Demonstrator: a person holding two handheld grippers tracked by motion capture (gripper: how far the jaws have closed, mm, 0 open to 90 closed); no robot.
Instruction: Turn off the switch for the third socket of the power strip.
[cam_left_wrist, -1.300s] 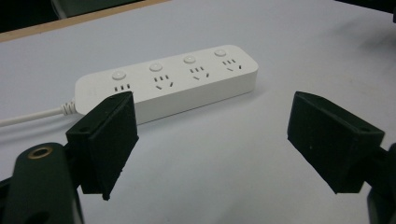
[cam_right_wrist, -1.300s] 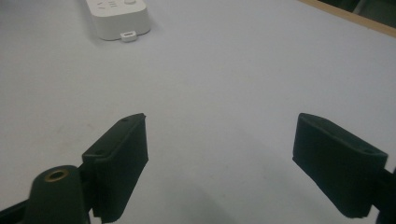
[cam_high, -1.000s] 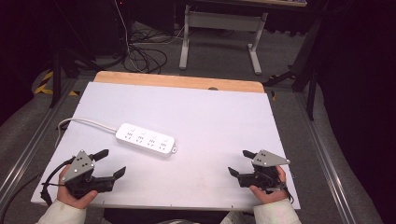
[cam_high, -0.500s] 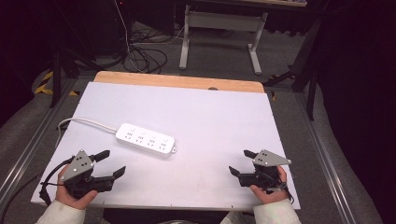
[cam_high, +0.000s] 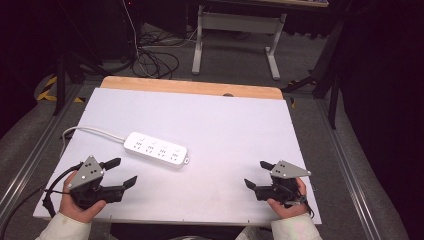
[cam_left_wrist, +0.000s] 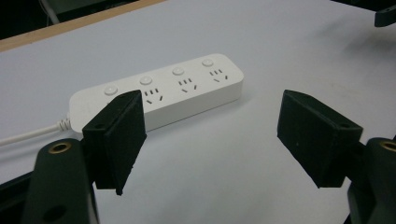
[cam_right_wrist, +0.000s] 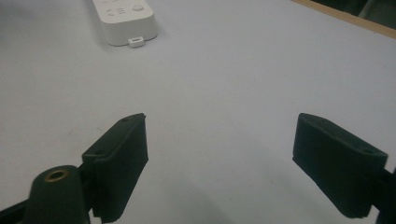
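Note:
A white power strip (cam_high: 156, 149) with several sockets lies on the white table top (cam_high: 225, 125), its cord (cam_high: 90, 131) running off to the left edge. My left gripper (cam_high: 125, 172) rests near the front left corner, open, jaws pointing right toward the strip. In the left gripper view the power strip (cam_left_wrist: 159, 95) lies just beyond the open left gripper (cam_left_wrist: 210, 140), nothing between the jaws. My right gripper (cam_high: 258, 174) sits at the front right, open, pointing left. In the right gripper view the right gripper (cam_right_wrist: 219, 158) holds nothing; the strip's end (cam_right_wrist: 125, 21) lies far off.
A wooden strip (cam_high: 190, 87) borders the table's far edge. Beyond it stand a metal stand's legs (cam_high: 235, 35) and loose cables (cam_high: 150, 55) on the floor. Metal rails (cam_high: 350, 165) run along both sides of the table.
Both grippers have shifted very slightly; the right one sits a touch lower toward the front edge. Both stay open, and the power strip has not moved.

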